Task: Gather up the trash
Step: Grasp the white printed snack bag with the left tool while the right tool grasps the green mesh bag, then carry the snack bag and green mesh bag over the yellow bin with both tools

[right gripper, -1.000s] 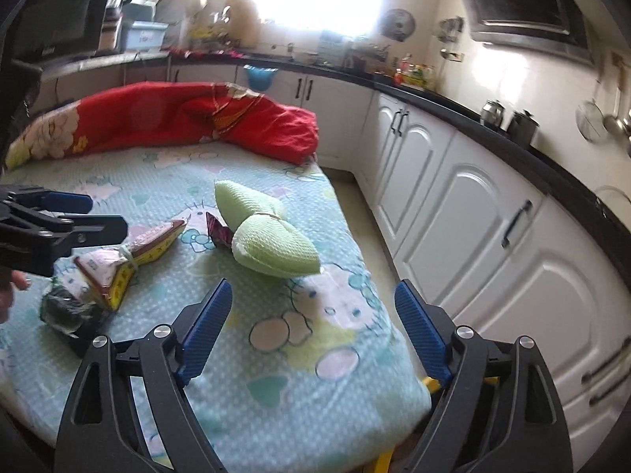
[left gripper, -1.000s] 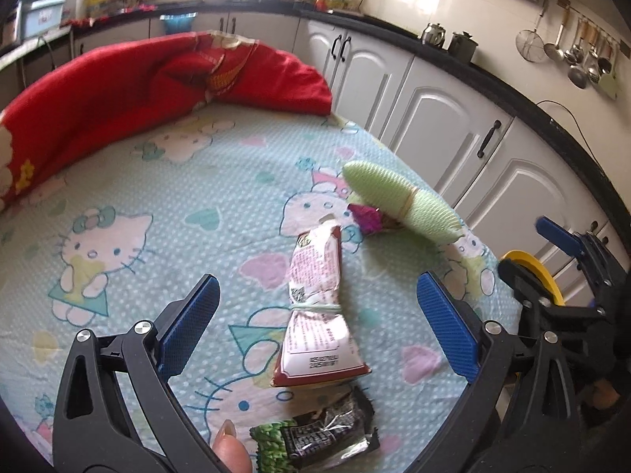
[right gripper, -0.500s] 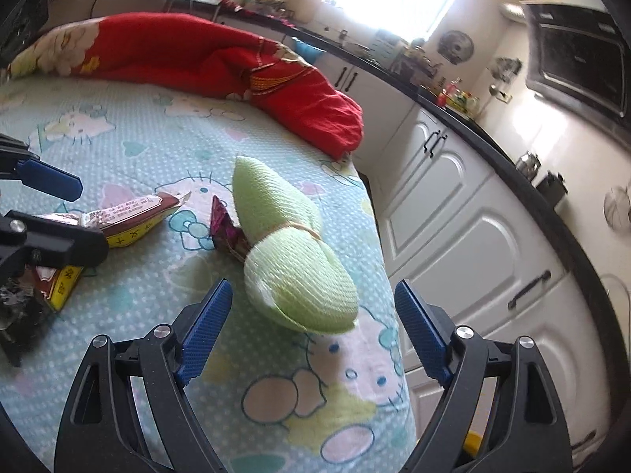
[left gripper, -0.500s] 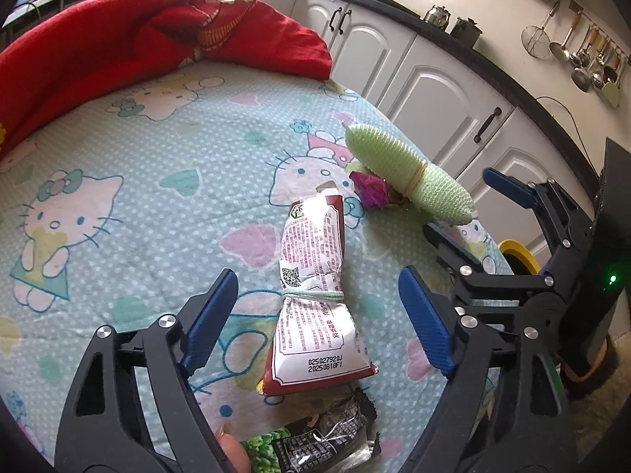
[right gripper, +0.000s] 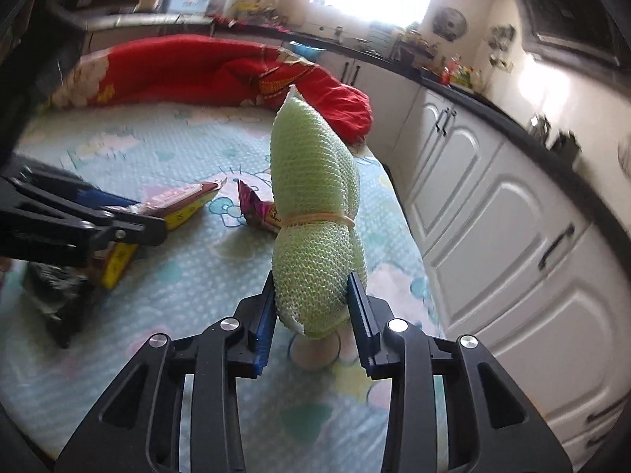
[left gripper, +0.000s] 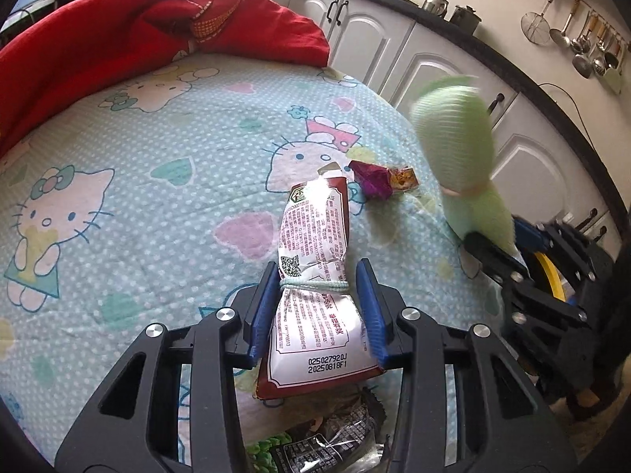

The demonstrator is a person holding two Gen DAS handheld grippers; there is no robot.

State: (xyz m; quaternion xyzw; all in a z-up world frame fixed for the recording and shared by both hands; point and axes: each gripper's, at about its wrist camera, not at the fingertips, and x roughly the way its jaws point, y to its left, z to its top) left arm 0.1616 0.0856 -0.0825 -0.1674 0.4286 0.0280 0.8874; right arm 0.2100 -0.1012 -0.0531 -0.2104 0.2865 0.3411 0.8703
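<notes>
Sunlit kitchen, white cabinets (right gripper: 493, 213)

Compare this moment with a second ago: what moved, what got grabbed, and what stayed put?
Both grippers came down with jaws closing: the left gripper around the tied red-and-white snack wrapper, the right gripper on the green mesh bundle, which now stands tilted up off the sheet. The purple candy wrapper and red blanket stayed put.

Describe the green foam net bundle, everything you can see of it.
The green foam net bundle is a pale green knobbly mesh sleeve, soft-looking, cinched near its middle by a thin rubber band into two bulging lobes. It stands tipped upward, upper end in the air. Its lower lobe sits between the closing jaws of the right gripper, blue pads against its sides. Below lies the cartoon-print bedsheet; a small purple wrapper lies just behind it.
</notes>
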